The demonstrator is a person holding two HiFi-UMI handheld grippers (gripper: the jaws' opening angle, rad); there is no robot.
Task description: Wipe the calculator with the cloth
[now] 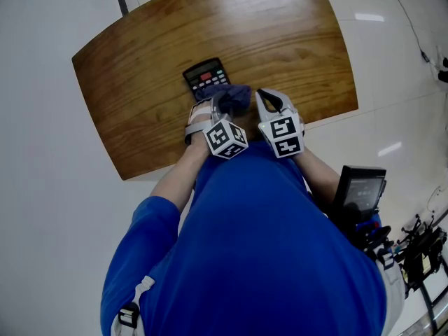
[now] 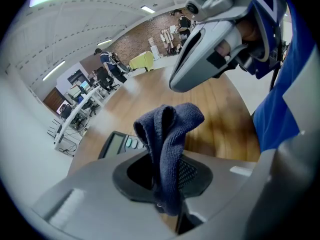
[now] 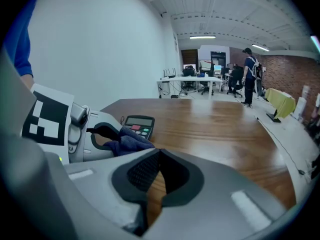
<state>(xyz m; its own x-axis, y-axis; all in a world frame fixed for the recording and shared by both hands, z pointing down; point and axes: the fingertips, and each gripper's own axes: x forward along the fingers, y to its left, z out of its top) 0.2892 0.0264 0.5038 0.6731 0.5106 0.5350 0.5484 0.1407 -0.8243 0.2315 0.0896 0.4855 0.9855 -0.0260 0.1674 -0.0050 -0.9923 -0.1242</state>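
Left gripper [image 2: 166, 180] clamped on cloth [image 2: 172, 129]. Calculator [image 1: 205, 75] just ahead of it, on table [image 1: 280, 40]. Right gripper [image 3: 152, 176] alongside, jaws together, holding nothing.

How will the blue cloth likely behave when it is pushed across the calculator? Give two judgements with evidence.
Probably floppy: the cloth folds and droops beyond the left gripper pinching it. Likely light, since a narrow pinch holds it up. Its knitted texture suggests it will drag, not slide, on the calculator.
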